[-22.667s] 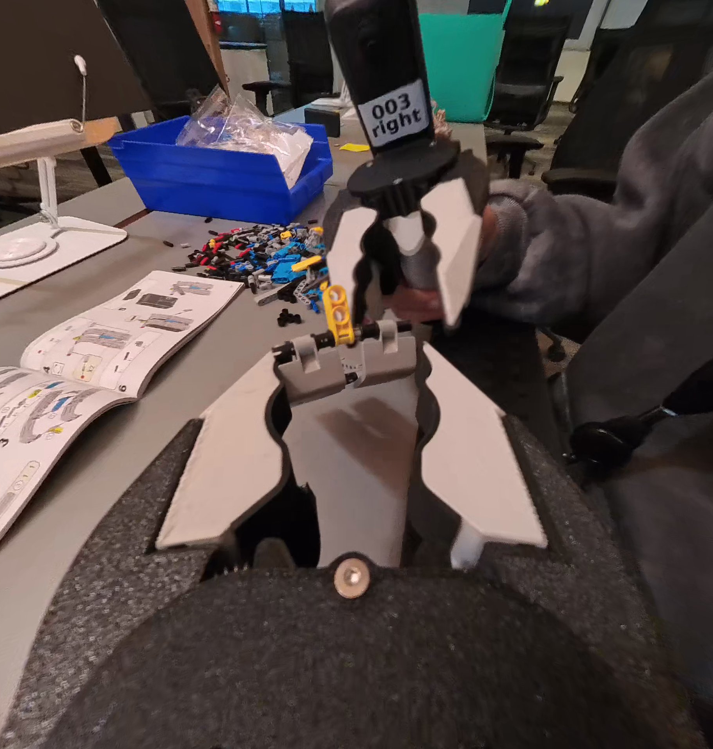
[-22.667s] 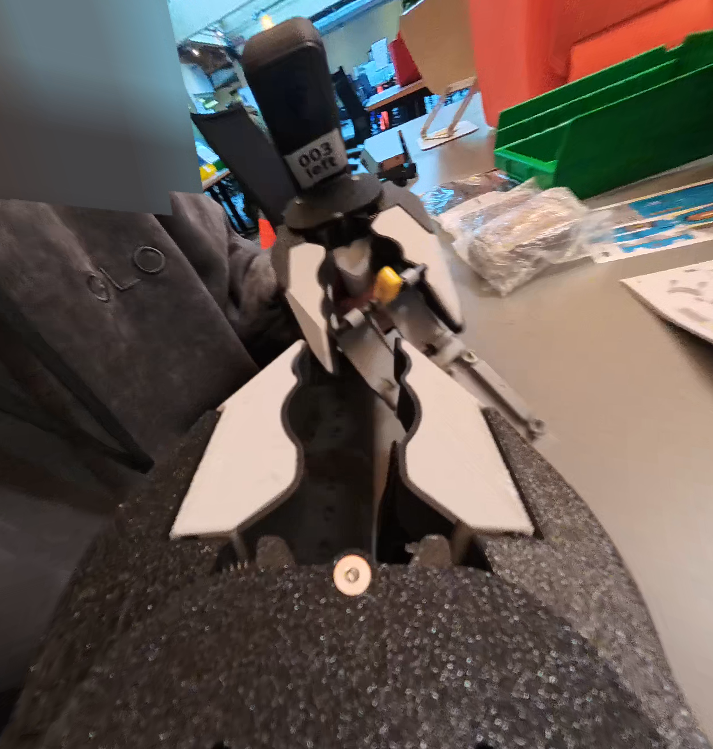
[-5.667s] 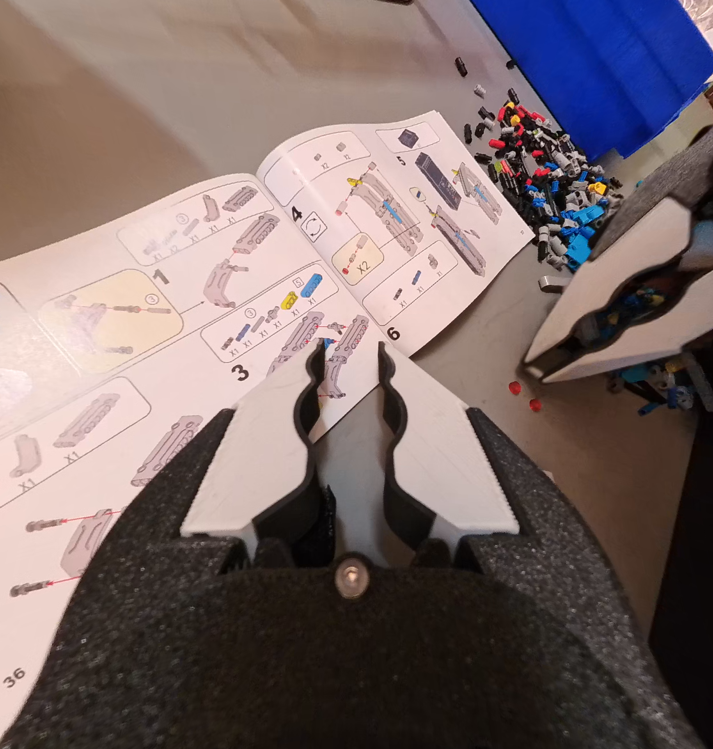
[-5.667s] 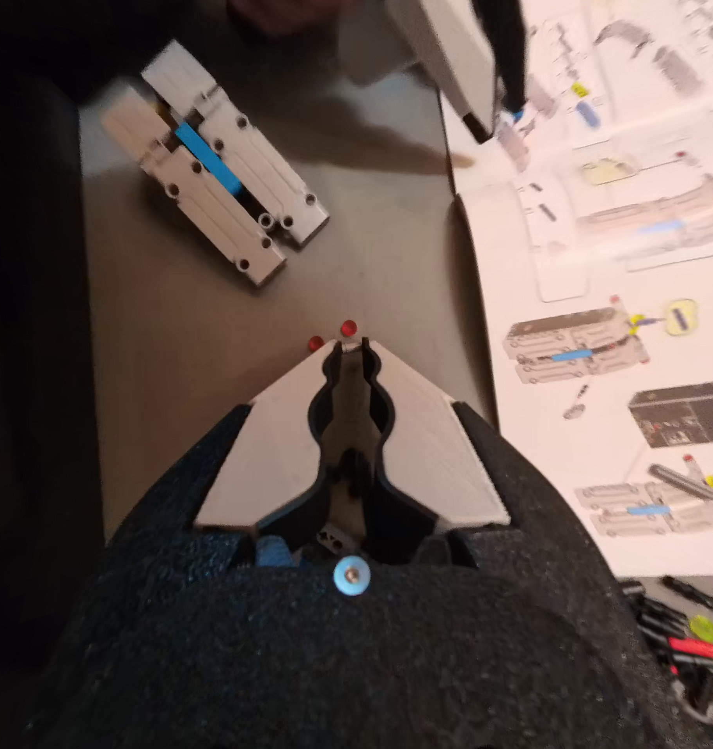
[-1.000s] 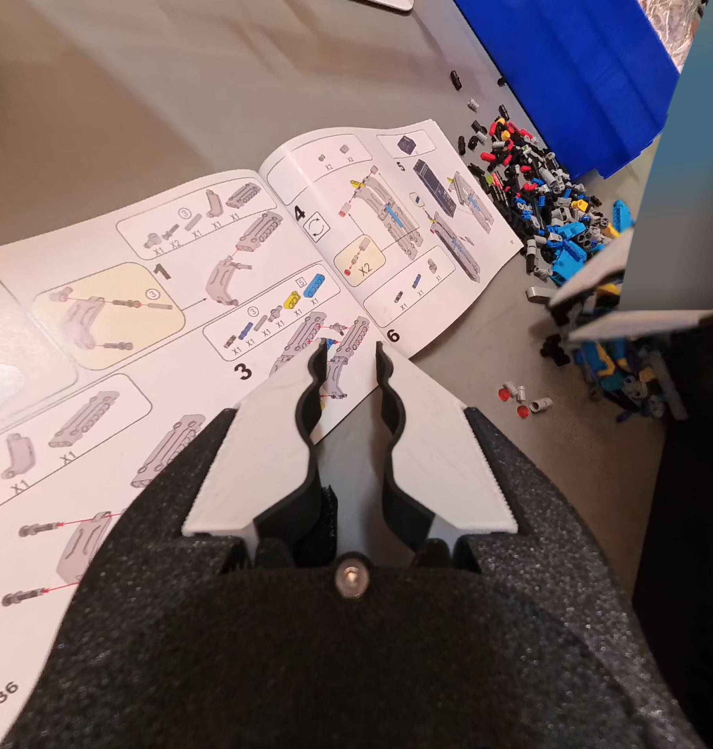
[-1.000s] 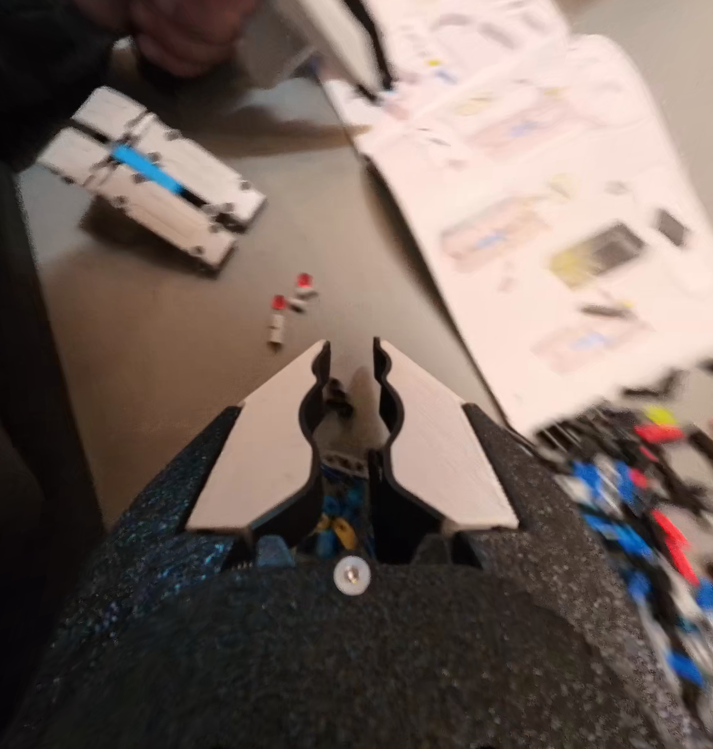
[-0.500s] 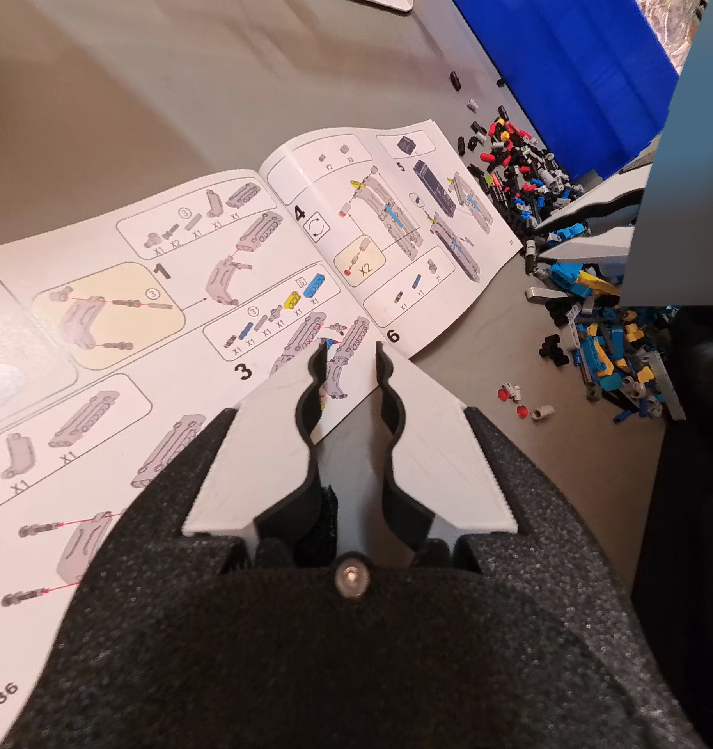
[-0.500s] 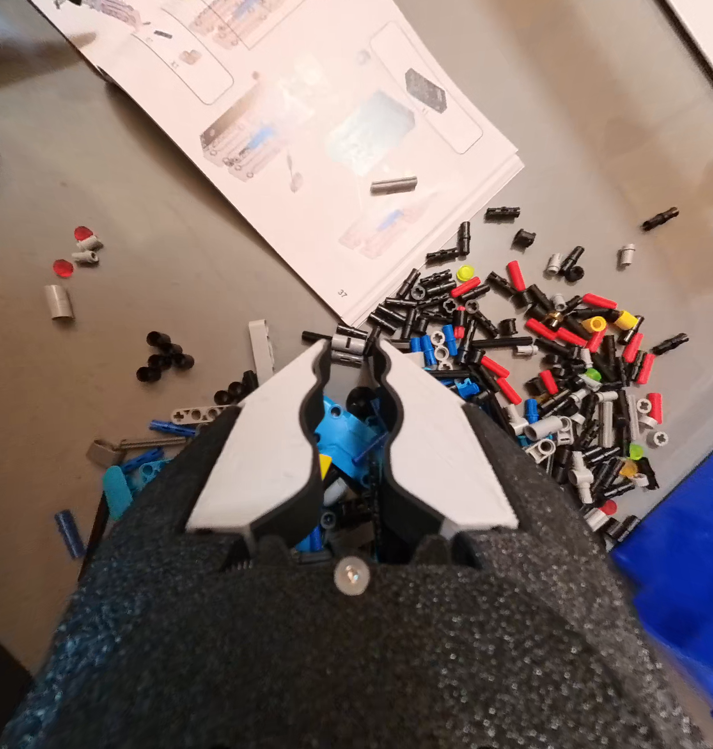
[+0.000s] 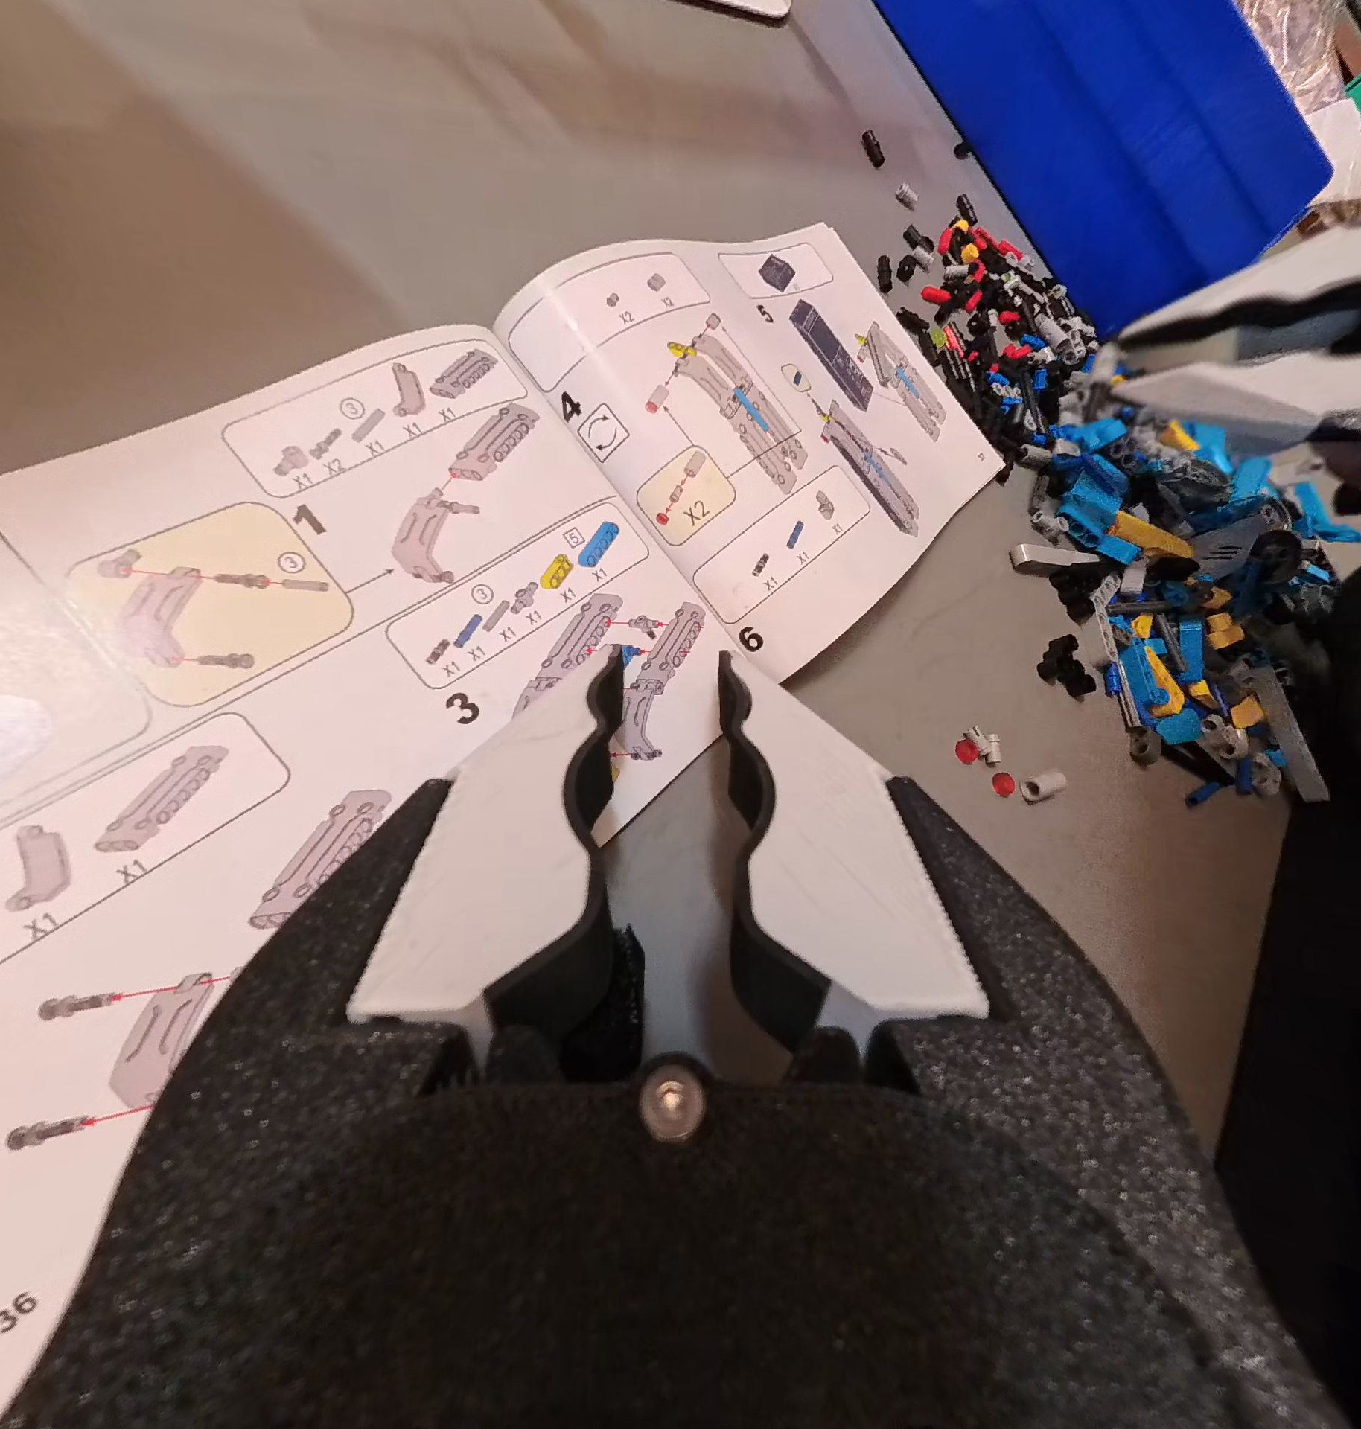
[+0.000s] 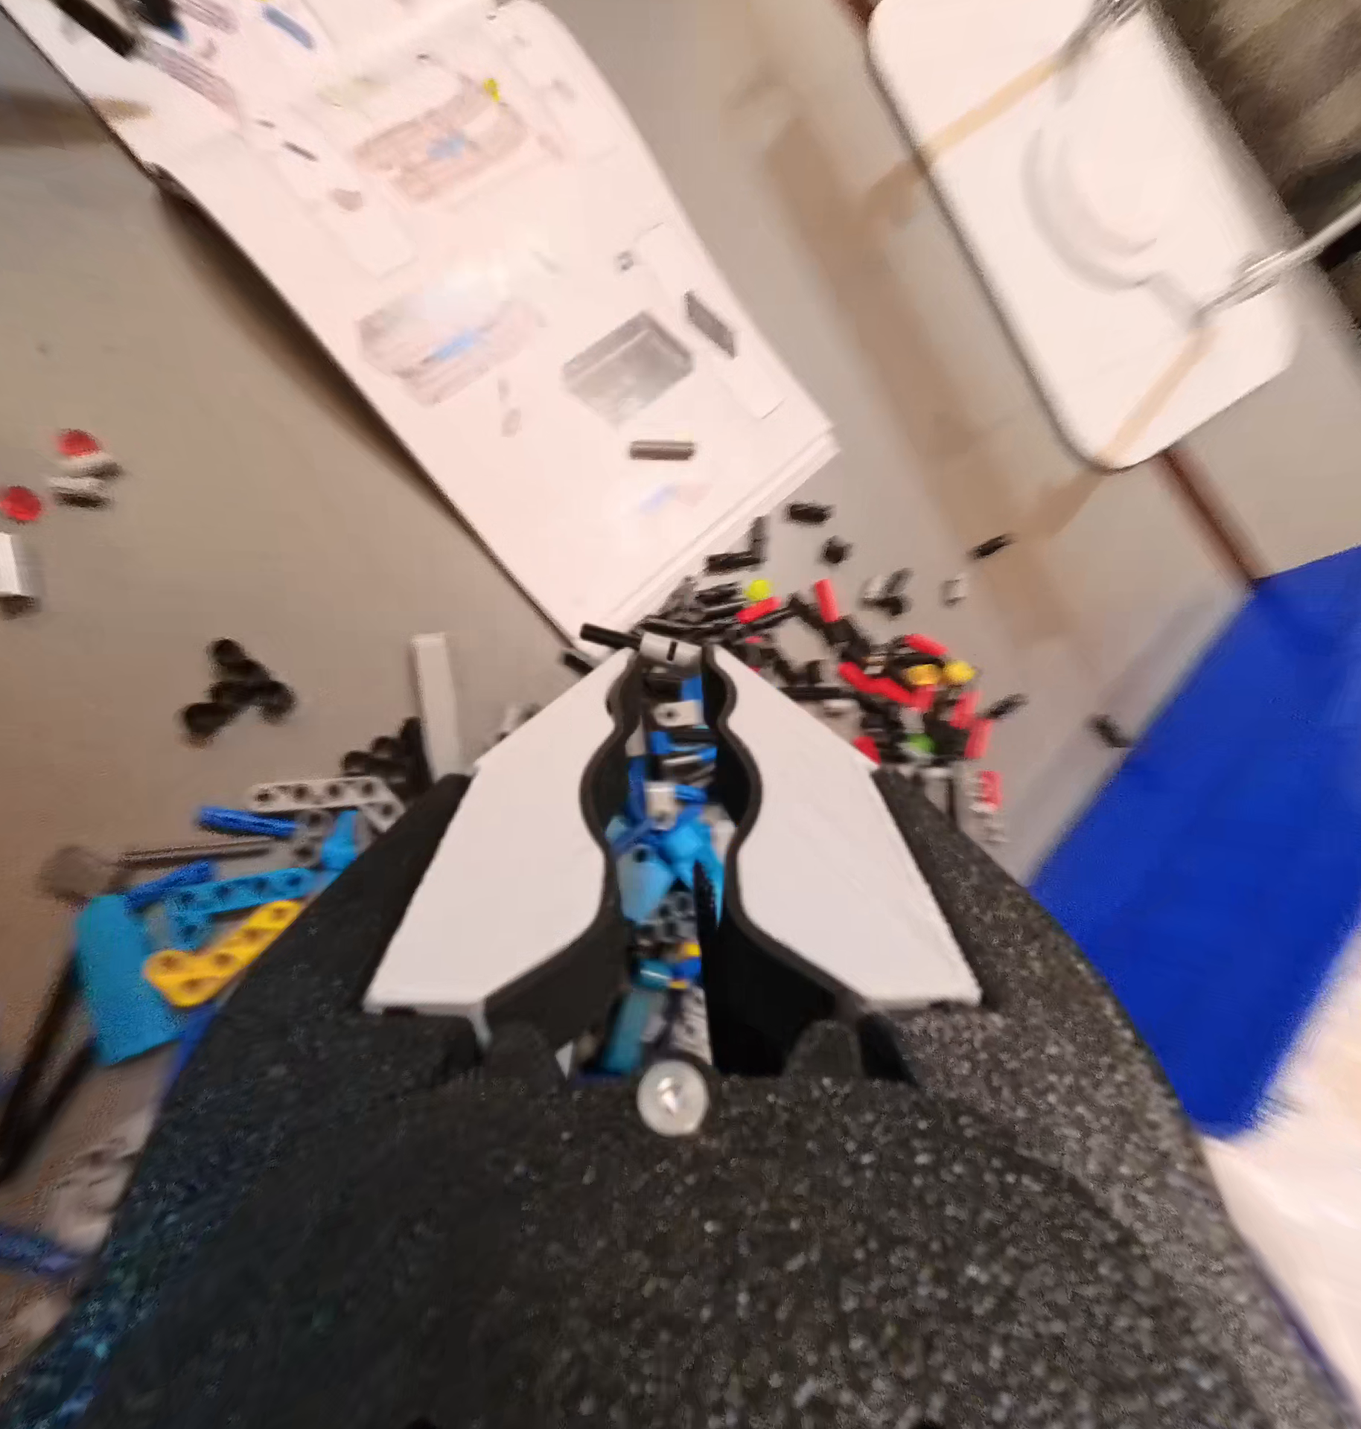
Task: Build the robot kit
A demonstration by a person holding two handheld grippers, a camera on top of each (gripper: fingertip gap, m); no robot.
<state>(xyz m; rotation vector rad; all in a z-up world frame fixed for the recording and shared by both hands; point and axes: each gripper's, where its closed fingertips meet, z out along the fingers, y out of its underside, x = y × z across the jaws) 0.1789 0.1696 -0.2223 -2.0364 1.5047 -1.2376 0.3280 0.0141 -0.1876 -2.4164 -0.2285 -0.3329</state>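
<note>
Meanwhile the right gripper (image 10: 666, 665), jaws narrowly parted and empty, hangs directly over the heap of small blue, black and red plastic building pieces (image 10: 840, 680), while the open, empty left gripper (image 9: 666, 665) hovers over the white paper instruction booklet (image 9: 430, 503), well apart from it.

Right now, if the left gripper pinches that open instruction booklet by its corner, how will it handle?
The instruction booklet is thin paper, already bowed at the fold, so it would likely flop and sag. It looks light; pages may fan open. The left gripper is open above its near edge.
</note>
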